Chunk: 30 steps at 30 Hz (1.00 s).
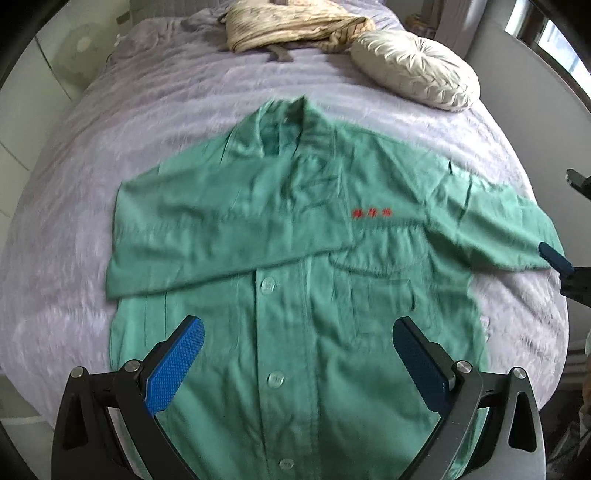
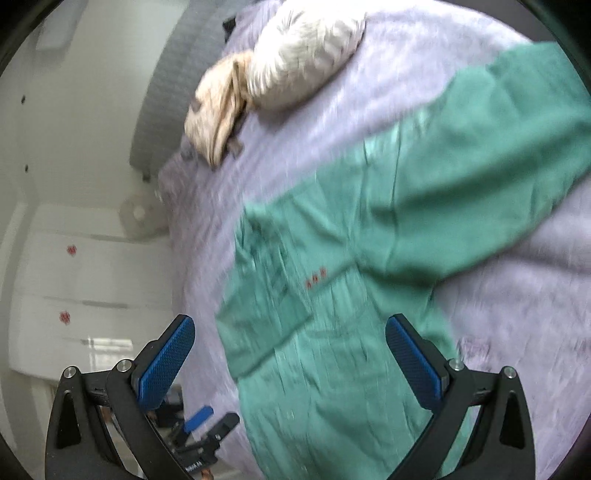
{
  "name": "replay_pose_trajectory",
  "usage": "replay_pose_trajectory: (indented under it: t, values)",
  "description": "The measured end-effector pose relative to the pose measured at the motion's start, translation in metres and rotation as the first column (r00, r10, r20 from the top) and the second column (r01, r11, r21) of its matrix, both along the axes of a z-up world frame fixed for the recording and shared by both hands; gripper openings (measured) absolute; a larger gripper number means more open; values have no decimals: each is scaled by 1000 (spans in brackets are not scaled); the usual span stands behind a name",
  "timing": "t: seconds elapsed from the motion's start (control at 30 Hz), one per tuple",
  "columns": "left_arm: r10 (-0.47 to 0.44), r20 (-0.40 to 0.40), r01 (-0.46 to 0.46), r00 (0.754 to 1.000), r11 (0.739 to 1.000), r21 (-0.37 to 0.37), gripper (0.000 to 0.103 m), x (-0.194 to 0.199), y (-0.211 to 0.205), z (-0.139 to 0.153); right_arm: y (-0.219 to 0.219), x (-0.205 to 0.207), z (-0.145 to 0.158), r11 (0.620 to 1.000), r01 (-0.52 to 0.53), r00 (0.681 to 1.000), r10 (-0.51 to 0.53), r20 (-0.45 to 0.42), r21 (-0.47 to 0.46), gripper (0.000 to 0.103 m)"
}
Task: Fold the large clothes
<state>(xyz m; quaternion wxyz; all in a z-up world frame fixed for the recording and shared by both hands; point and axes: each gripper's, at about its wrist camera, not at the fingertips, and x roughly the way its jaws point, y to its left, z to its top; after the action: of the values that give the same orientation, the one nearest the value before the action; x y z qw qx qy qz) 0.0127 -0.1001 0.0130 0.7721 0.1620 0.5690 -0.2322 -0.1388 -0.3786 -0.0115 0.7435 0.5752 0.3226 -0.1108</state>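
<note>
On the lilac bed (image 1: pixel 147 122), your green shirt (image 1: pixel 295 295) lies flat, one sleeve folded across. Both tools, left tool (image 1: pixel 299 363) and right tool (image 2: pixel 290 360), hang open, empty; a shallow pinch risks dragging folded layers loose.

You have bare bedspread (image 1: pixel 74 229) on both sides of the green shirt (image 1: pixel 288 295). At the head of the bed, the round pleated cushion (image 1: pixel 413 70) and a bundled beige cloth (image 1: pixel 295 22) obstruct passage.
</note>
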Motion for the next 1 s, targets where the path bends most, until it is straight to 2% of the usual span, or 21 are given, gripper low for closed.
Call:
replay_pose_trajectory:
  t: [0.17, 0.3, 0.53, 0.8, 0.93, 1.0]
  values:
    - [10, 3, -10, 1000, 1000, -25, 102, 14, -27, 8, -41, 0, 6, 999, 50, 998, -49, 33, -14, 103]
    - [-13, 2, 13, 1000, 1000, 11, 102, 16, -51, -2, -71, -15, -2, 995, 100, 995, -99, 33, -14, 103]
    - [-40, -52, 44, 998, 996, 77, 102, 11, -81, -35, -107, -62, -47, 975, 201, 979, -199, -34, 99, 103]
    - [-89, -81, 98, 993, 987, 125, 102, -2, -109, -58, -132, -134, -96, 911, 365, 931, -354, -90, 194, 103]
    - [-104, -90, 116, 990, 983, 145, 102, -7, -117, -67, -146, -155, -118, 885, 415, 910, -401, -105, 211, 103]
    - [-105, -94, 118, 990, 982, 150, 102, -9, -119, -70, -154, -162, -126, 870, 442, 897, -434, -86, 217, 103]
